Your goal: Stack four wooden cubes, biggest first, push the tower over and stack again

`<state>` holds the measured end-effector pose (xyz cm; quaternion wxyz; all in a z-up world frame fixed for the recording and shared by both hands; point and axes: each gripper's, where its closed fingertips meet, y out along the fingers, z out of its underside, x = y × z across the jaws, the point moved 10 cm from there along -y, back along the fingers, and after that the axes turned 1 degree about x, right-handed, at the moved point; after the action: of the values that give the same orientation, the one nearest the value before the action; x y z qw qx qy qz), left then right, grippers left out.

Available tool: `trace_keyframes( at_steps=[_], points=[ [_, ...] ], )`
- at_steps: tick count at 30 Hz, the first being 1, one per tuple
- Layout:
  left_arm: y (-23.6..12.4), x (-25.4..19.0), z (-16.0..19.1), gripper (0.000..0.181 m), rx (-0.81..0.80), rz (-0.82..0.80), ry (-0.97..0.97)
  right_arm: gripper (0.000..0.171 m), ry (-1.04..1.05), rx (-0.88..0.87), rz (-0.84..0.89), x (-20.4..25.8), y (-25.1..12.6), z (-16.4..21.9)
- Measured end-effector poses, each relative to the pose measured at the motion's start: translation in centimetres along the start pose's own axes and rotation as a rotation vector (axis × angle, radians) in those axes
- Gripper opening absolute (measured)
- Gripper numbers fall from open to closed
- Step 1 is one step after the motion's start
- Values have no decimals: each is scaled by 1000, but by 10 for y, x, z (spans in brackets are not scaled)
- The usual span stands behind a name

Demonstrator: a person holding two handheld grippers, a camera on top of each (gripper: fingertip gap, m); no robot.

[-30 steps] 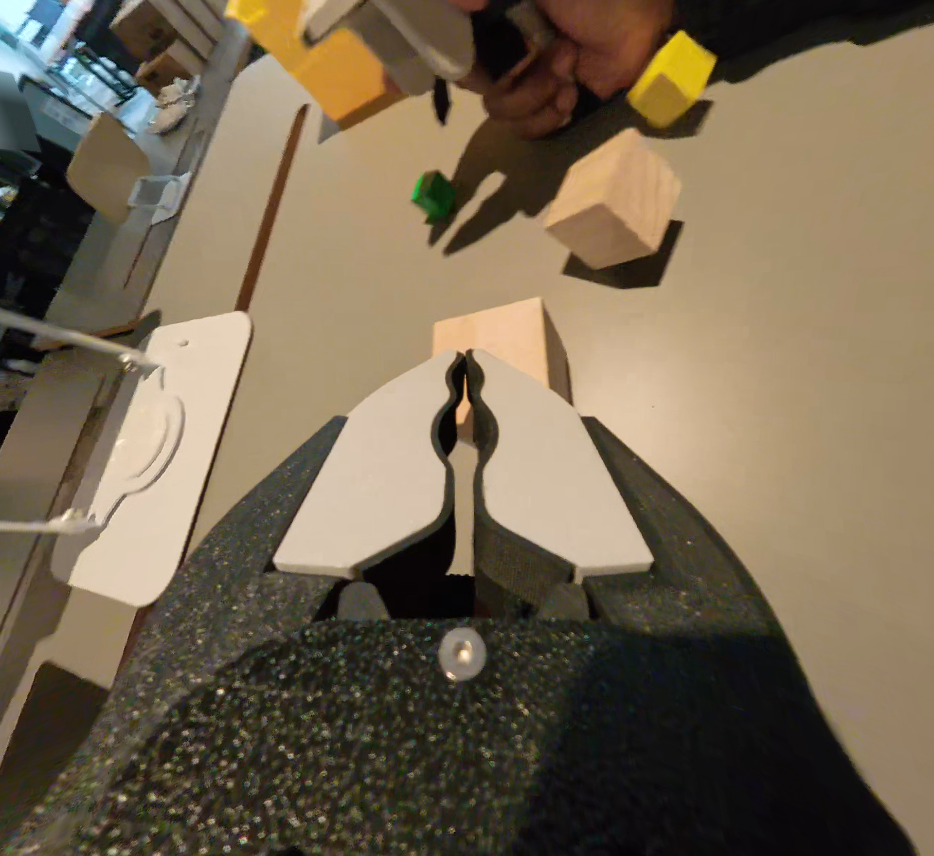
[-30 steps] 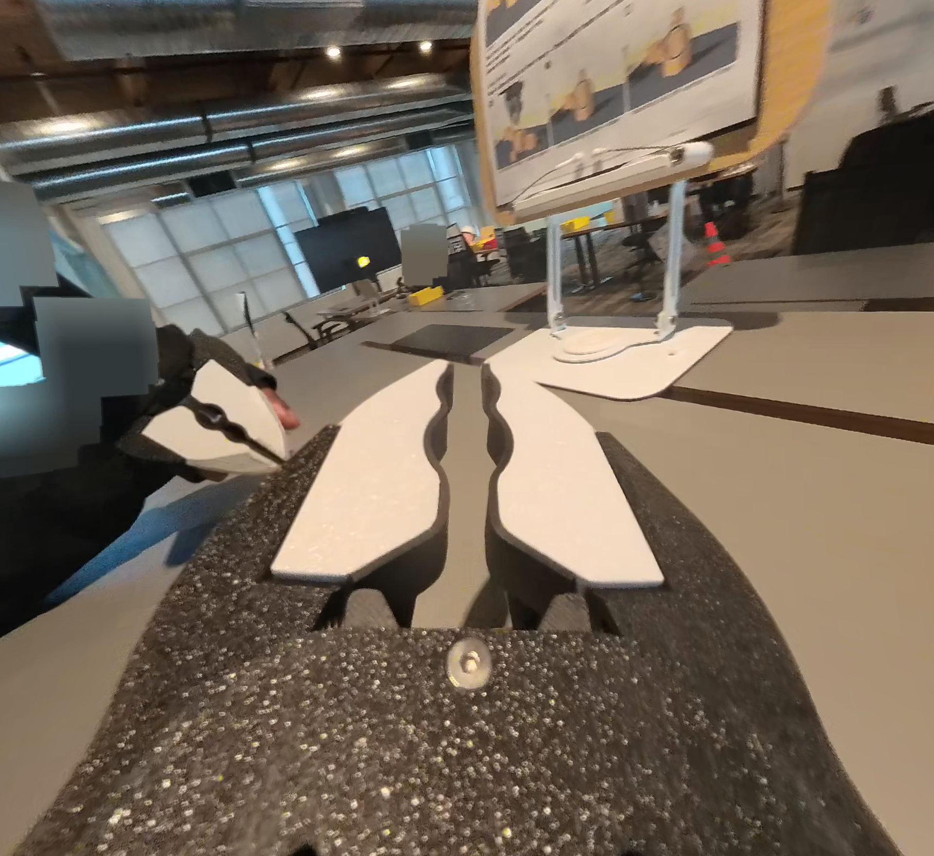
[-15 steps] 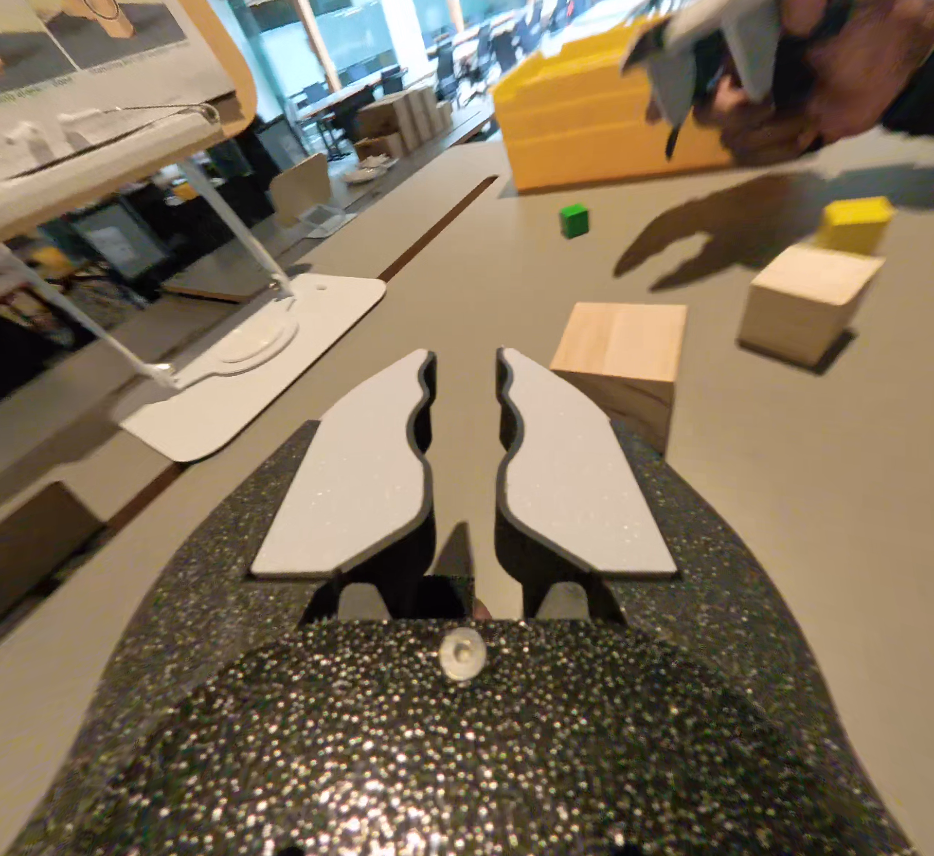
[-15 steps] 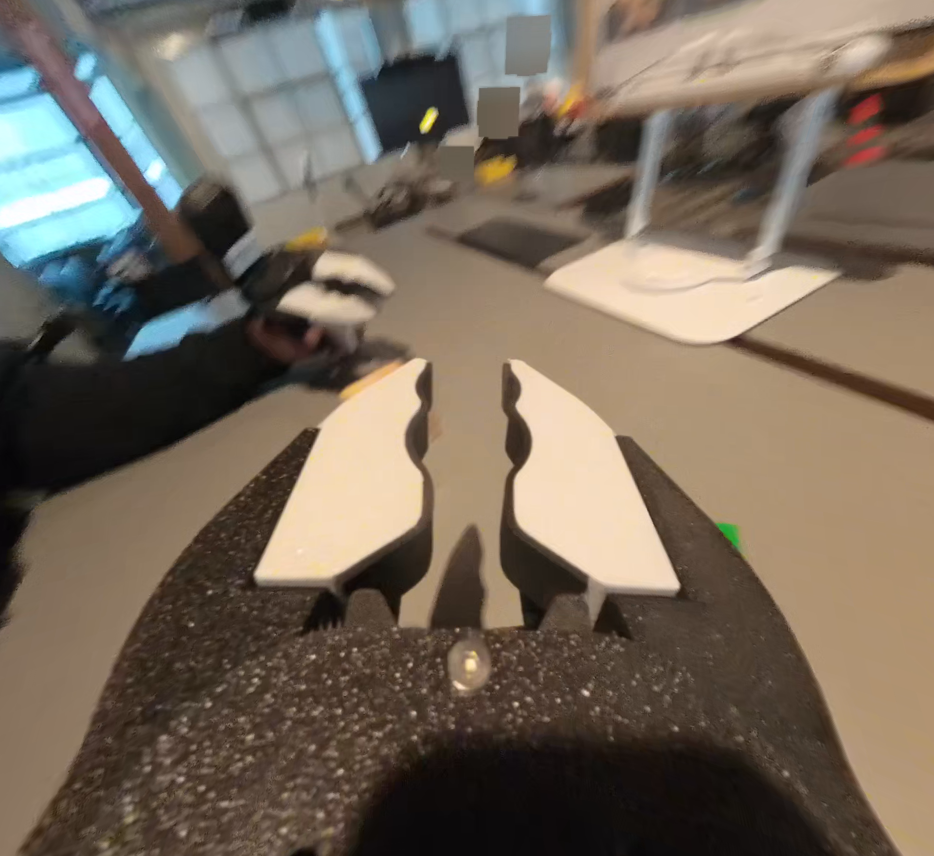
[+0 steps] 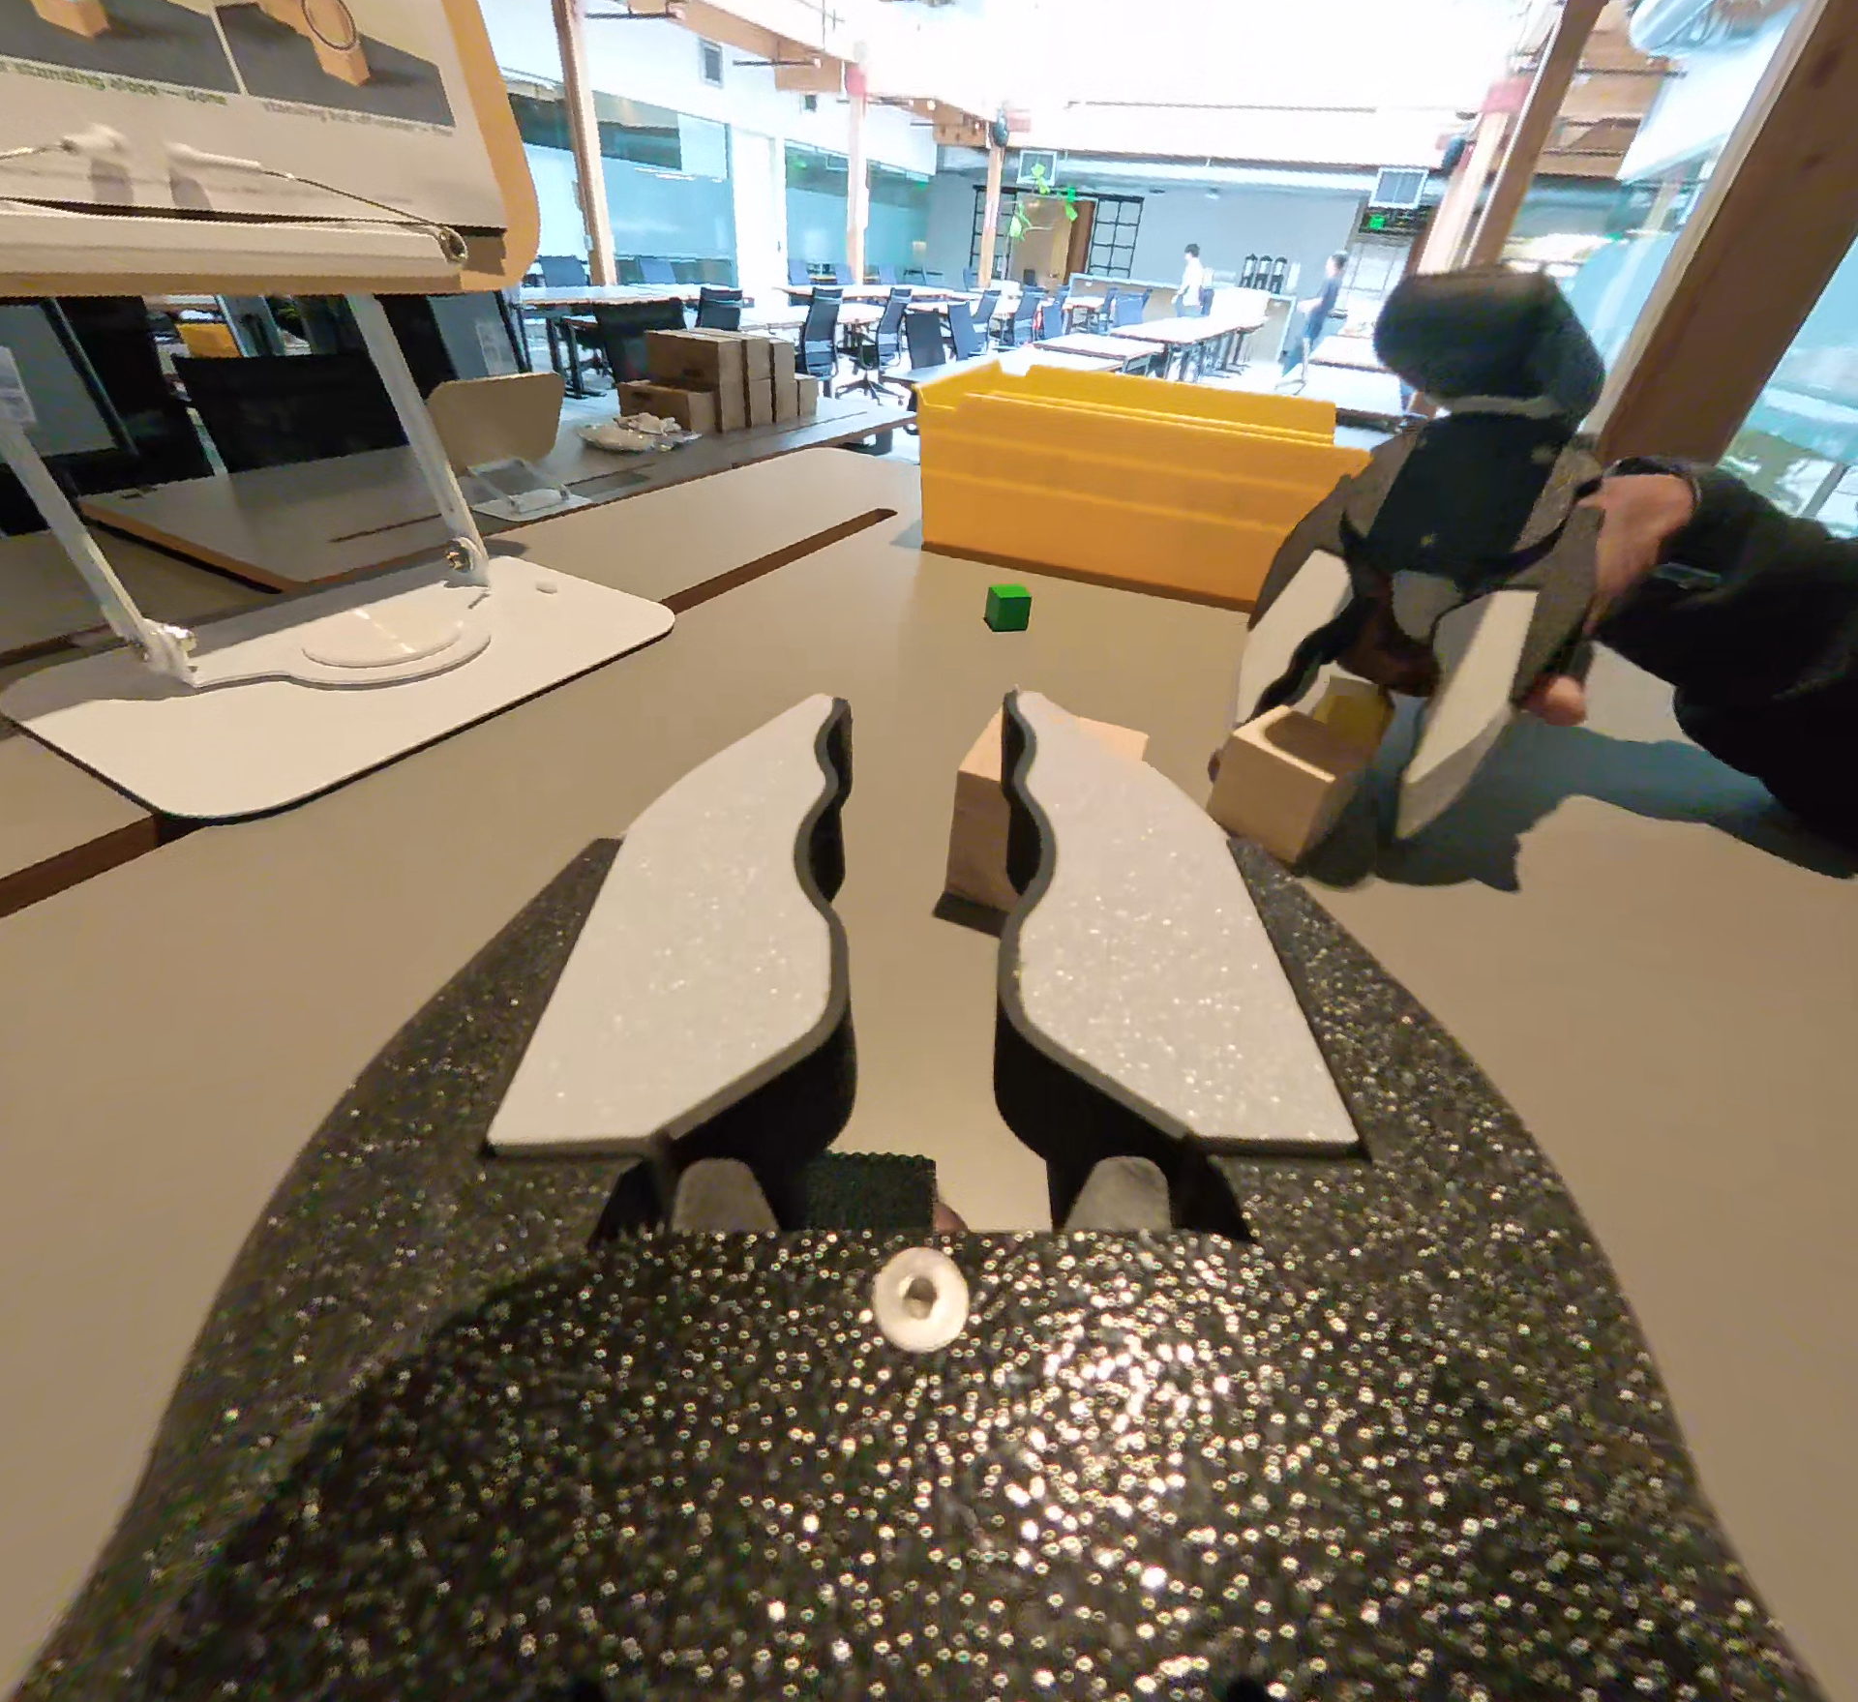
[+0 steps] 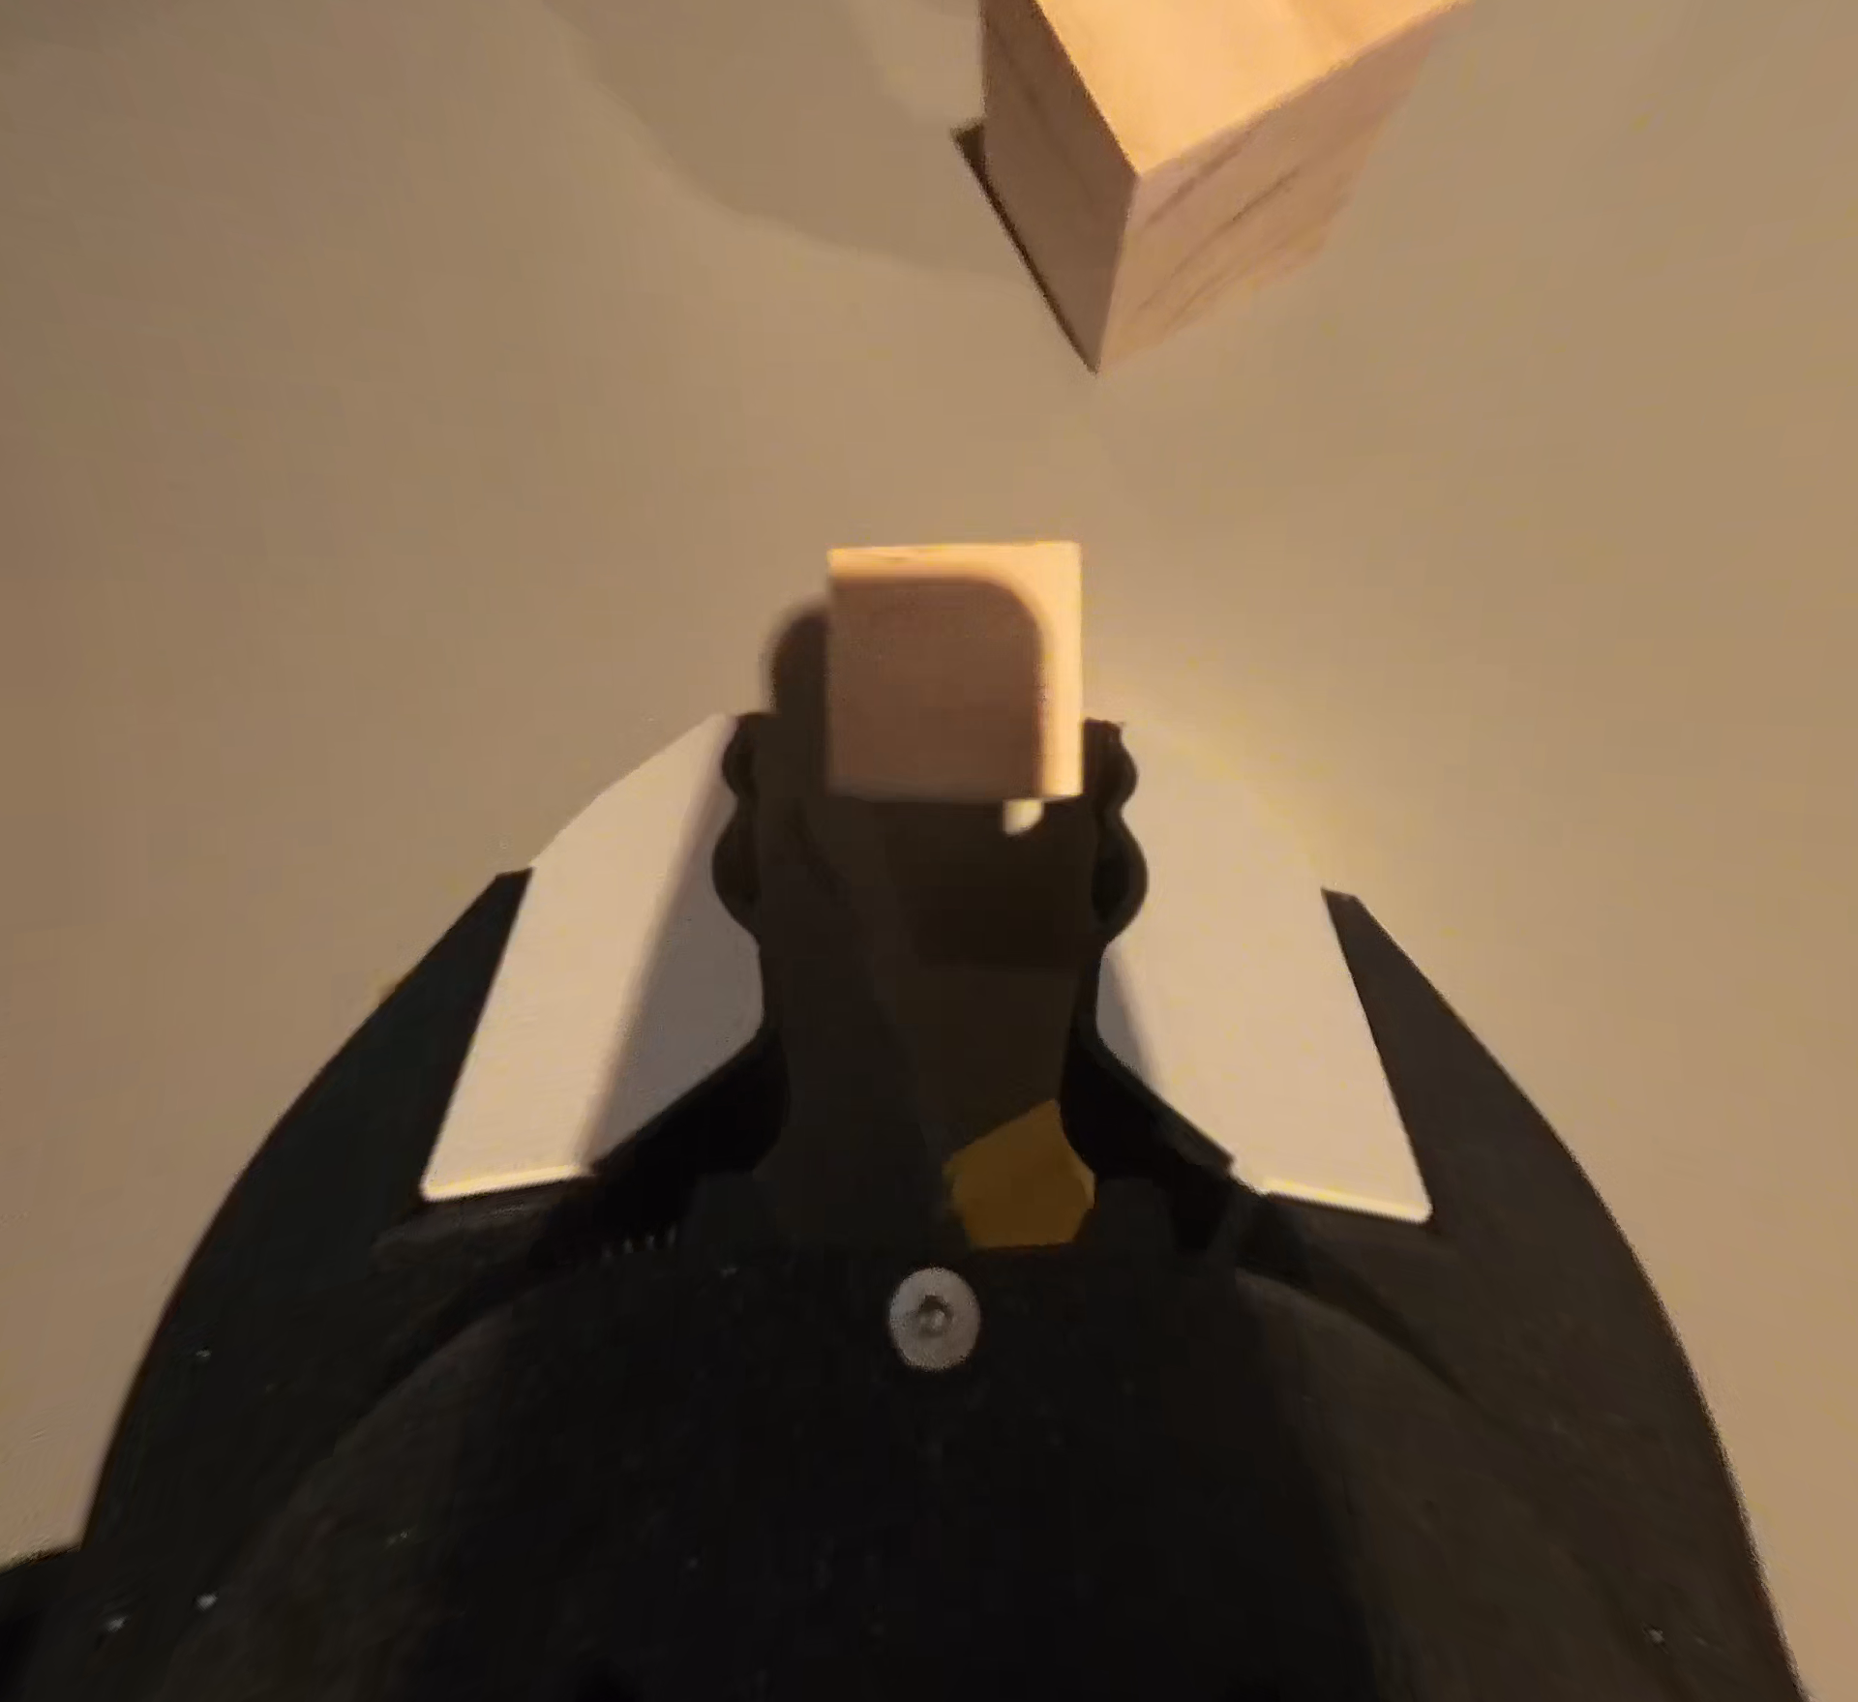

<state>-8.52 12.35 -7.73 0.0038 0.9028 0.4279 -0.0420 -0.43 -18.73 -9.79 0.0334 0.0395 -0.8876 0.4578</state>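
Observation:
In the left wrist view my left gripper (image 5: pixel 925 709) is open and empty, low over the grey table (image 5: pixel 603 850). The biggest wooden cube (image 5: pixel 980 809) stands just beyond its right finger, not between the pads. To the right, my right gripper (image 5: pixel 1337 764) points down, open wide astride a smaller wooden cube (image 5: pixel 1287 774). In the right wrist view this cube (image 6: pixel 950 669) stands between the fingertips of the right gripper (image 6: pixel 917 729), with a gap on the left side. The big cube (image 6: pixel 1206 96) lies beyond. A yellow cube (image 5: pixel 1352 714) sits behind the smaller wooden one. A small green cube (image 5: pixel 1008 606) lies farther back.
A yellow bin (image 5: pixel 1126 488) stands at the table's far side. A white stand base (image 5: pixel 332 659) with a tilted board is at the left. A hand and dark sleeve (image 5: pixel 1709 578) reach in from the right. The yellow cube also shows under the right gripper (image 6: pixel 1015 1191). There is about 20 centimetres between the tips of the two grippers.
My left gripper went from nearly shut to open and levelled out beside the big cube. My right gripper swung down over the smaller wooden cube and opened wide around it.

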Motion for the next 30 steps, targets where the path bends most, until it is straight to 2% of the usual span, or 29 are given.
trace_keyframes(
  at_steps=[2, 3, 9, 12, 17, 22, 24, 30],
  points=[
    [1, -2, 0, 27, 9, -3, 12, 49, -9, 65, 97, -5, 7, -2],
    [1, -2, 0, 27, 16, -4, 13, 47, -14, 59, 134, -7, 6, -6],
    [0, 1, 0, 26, 7, -13, -13, 46, -139, -57, 50, -24, -21, -45],
    [-1, 4, 0, 26, -6, -15, -41, 46, -228, -43, 4, -34, -34, -73],
    [-3, 6, -1, 25, -22, -15, -63, 46, -305, -23, -54, -47, -18, -112],
    [-2, 7, -1, 25, -17, -8, -67, 46, -298, -47, -113, -50, 12, -117],
    [-2, 7, -1, 25, -10, 0, -73, 47, -304, 6, -110, -52, 23, -112],
    [-1, 9, 0, 24, -2, 14, -93, 47, -325, -1, -117, -53, 22, -111]
  ],
)
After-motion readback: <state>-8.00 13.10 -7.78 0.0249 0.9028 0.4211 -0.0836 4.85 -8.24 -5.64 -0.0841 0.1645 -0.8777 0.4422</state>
